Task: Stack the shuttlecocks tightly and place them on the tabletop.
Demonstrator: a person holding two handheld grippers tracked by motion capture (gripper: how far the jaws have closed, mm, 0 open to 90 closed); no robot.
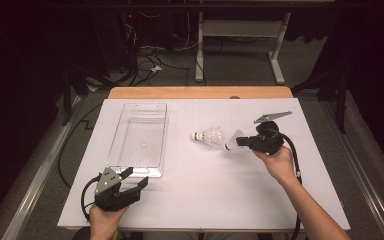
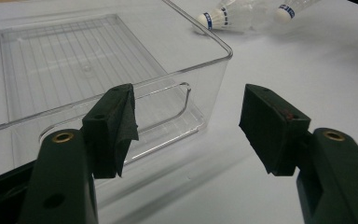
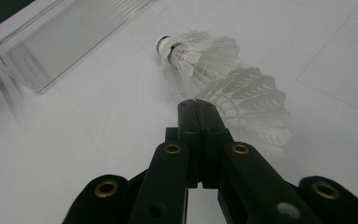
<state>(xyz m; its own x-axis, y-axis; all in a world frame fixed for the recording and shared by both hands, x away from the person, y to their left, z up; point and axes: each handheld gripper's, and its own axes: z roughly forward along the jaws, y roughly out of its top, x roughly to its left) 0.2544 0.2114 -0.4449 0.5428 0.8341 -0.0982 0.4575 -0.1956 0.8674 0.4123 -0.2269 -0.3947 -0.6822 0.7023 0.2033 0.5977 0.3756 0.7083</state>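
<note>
Surface: white table top (image 1: 205,195), matte and evenly lit, faint seam lines across it. Strip of pale wood (image 1: 200,92) along the far edge.

Room: dark beyond the table. Grey floor with tangled black cables (image 1: 147,62) behind. White metal frame (image 1: 240,30) on two legs farther back. Metal rail (image 1: 37,175) along the floor at left.

On the table, left half: clear plastic tray (image 1: 125,162), long side running away from the person, nothing inside.

Centre right: lying shuttlecock (image 1: 207,136) on its side, cork toward the tray, well apart from it.

Right gripper (image 1: 244,142) just beside it, fingers pressed flat together, nipping the skirt rim of a held shuttlecock (image 1: 235,140), cork slanting down toward the table. In the right gripper view, feathers fanning out from the closed tips.

Left gripper (image 1: 136,177) at the near left corner, just in front of the tray's near end, fingers wide apart, nothing between them.
</note>
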